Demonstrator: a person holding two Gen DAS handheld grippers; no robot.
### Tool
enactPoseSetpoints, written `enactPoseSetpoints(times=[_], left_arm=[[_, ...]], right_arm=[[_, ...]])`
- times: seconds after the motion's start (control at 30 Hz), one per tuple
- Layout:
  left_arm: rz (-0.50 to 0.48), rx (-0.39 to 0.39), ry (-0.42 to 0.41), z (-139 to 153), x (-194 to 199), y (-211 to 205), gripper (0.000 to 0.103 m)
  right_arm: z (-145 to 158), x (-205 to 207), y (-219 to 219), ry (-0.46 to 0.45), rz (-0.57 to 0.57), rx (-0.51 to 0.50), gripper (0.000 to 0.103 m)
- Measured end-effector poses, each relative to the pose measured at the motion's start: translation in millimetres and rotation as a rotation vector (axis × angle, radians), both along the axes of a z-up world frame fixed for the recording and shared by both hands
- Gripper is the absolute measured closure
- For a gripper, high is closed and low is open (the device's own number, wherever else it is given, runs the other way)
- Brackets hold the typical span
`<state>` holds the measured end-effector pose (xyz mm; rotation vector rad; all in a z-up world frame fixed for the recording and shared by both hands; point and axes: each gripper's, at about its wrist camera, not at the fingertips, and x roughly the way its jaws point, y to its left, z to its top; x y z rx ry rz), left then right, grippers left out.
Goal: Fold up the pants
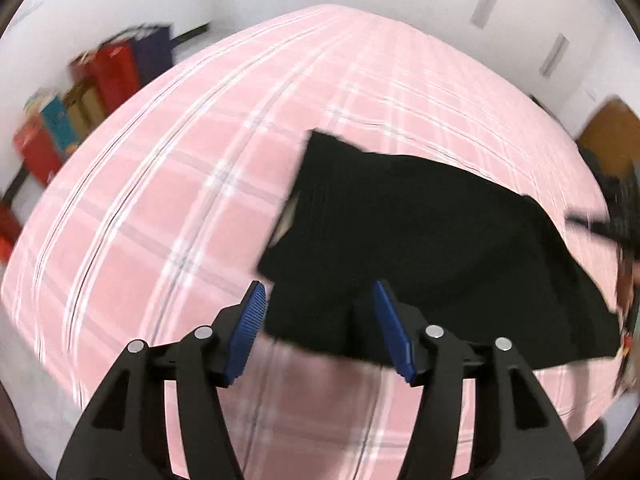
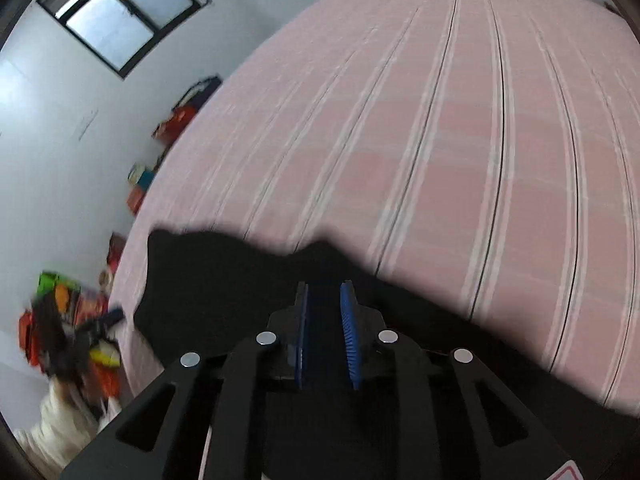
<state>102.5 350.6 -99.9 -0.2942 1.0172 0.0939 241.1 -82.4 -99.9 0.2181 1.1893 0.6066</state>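
Black pants [image 1: 420, 248] lay folded on pink plaid bedding [image 1: 160, 220]; left gripper [image 1: 318, 332] gaped empty above them, right gripper [image 2: 326, 328] stood narrowly parted; no legible writing.

the left hand-held gripper [image 1: 318, 320] fills the bottom centre of its frame, pointing steeply down, its blue pads [image 1: 247, 330] spread well apart and gripping nothing. the right hand-held gripper [image 2: 326, 330], bottom centre of its frame, shows a narrow gap between its pads [image 2: 350, 334].

White walls [image 2: 48, 152], dark-framed window [image 2: 120, 16], pink plaid bed [image 1: 200, 200]
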Motion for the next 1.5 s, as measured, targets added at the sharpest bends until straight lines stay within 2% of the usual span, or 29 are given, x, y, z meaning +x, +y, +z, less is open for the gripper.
enactPoseSetpoints(times=[0.07,0.1,0.13,0.23,0.27,0.3,0.33,0.37,0.4,0.5,0.57,0.6,0.63,0.67,0.7,0.73,0.8,0.9,0.93,0.97,1.03,1.1,1.17,1.23,1.3,1.37,1.4,1.5], left_arm=[[0.050,-0.080,0.013,-5.4,-15.0,13.1,0.048],[0.074,-0.145,0.023,-9.6,-20.8,19.6,0.048],[0.108,-0.248,0.040,-19.7,-27.3,25.6,0.046],[0.164,-0.407,0.064,-39.1,-29.9,15.3,0.045],[0.175,-0.434,0.067,-44.4,-26.5,11.5,0.048],[0.188,-0.479,0.052,-47.9,-18.9,11.3,0.063],[0.185,-0.507,0.038,-47.6,-13.2,11.4,0.073],[0.187,-0.513,0.025,-43.9,-3.4,12.4,0.098],[0.183,-0.512,0.001,-37.0,4.1,13.7,0.098],[0.108,-0.454,-0.181,26.6,19.4,11.9,0.098],[0.064,-0.361,-0.183,41.3,24.6,3.2,0.097],[0.060,-0.312,-0.151,38.0,21.9,-1.9,0.097],[0.073,-0.253,-0.064,17.9,25.9,-3.6,0.097],[0.091,-0.233,0.015,-3.8,25.1,-2.5,0.097],[0.128,-0.257,0.096,-30.3,17.2,1.4,0.097],[0.145,-0.290,0.091,-39.9,7.6,4.5,0.096],[0.176,-0.320,0.044,-36.5,-9.5,7.4,0.093],[0.211,-0.312,0.025,-25.6,-22.0,9.0,0.091],[0.213,-0.299,0.023,-28.4,-22.3,14.7,0.091],[0.214,-0.270,0.016,-18.7,-25.8,11.4,0.092],[0.188,-0.195,0.001,1.0,-33.2,13.1,0.092],[0.142,-0.129,-0.017,20.2,-35.7,-2.5,0.092],[0.095,-0.119,-0.026,30.6,-23.0,-23.3,0.092],[0.056,-0.110,-0.028,32.1,-18.6,-36.9,0.091],[0.020,-0.104,-0.018,28.1,-13.4,-53.5,0.082],[-0.006,-0.098,-0.004,20.3,-11.3,-68.8,0.079],[-0.016,-0.094,0.004,13.7,-7.6,-68.2,0.079],[-0.051,-0.085,0.050,-7.4,2.8,-80.8,0.079]], right_arm=[[-9.7,-33.0,-0.8,0.003,0.002,0.001,0.084],[-12.0,-42.1,2.4,0.004,0.000,0.001,0.084],[-15.6,-55.6,6.5,0.012,-0.002,0.010,0.084],[-25.5,-80.4,21.7,0.050,-0.025,0.043,0.079],[-28.2,-84.6,25.2,0.069,-0.039,0.054,0.079],[-29.7,-90.6,32.4,0.092,-0.062,0.069,0.079],[-29.7,-95.2,31.7,0.102,-0.073,0.079,0.079],[-27.0,-100.3,29.4,0.094,-0.088,0.074,0.079],[-25.0,-105.2,27.3,0.085,-0.097,0.073,0.079],[-6.9,-113.3,10.7,0.039,-0.147,0.089,0.079],[-4.2,-116.8,-1.1,0.039,-0.169,0.097,0.076],[-9.1,-120.4,-9.8,0.045,-0.191,0.069,0.073],[-15.0,-122.7,-17.3,0.059,-0.212,0.033,0.073],[-18.6,-123.3,-21.9,0.076,-0.227,0.011,0.073],[-21.7,-125.1,-30.0,0.092,-0.246,-0.004,0.072],[-20.2,-126.1,-36.5,0.091,-0.259,0.003,0.072],[-12.0,-117.8,-45.0,0.075,-0.265,0.024,0.072],[0.6,-84.9,-34.6,0.044,-0.232,0.008,0.072],[3.4,-66.5,-34.0,0.048,-0.223,0.016,0.072],[6.6,-44.2,-37.9,0.050,-0.216,0.029,0.070],[10.2,-11.6,-34.8,0.028,-0.224,0.014,0.050],[11.3,23.4,-26.8,0.012,-0.203,-0.023,0.044],[4.1,58.6,-17.7,0.046,-0.136,-0.035,0.042],[-9.0,76.1,-5.5,0.089,-0.065,-0.064,0.040],[-16.2,86.6,2.7,0.126,0.000,-0.081,0.040],[-19.3,78.4,6.2,0.157,0.083,-0.010,0.070],[-13.9,76.6,7.3,0.162,0.137,0.024,0.096],[8.3,72.2,14.0,0.092,0.211,0.060,0.096]])
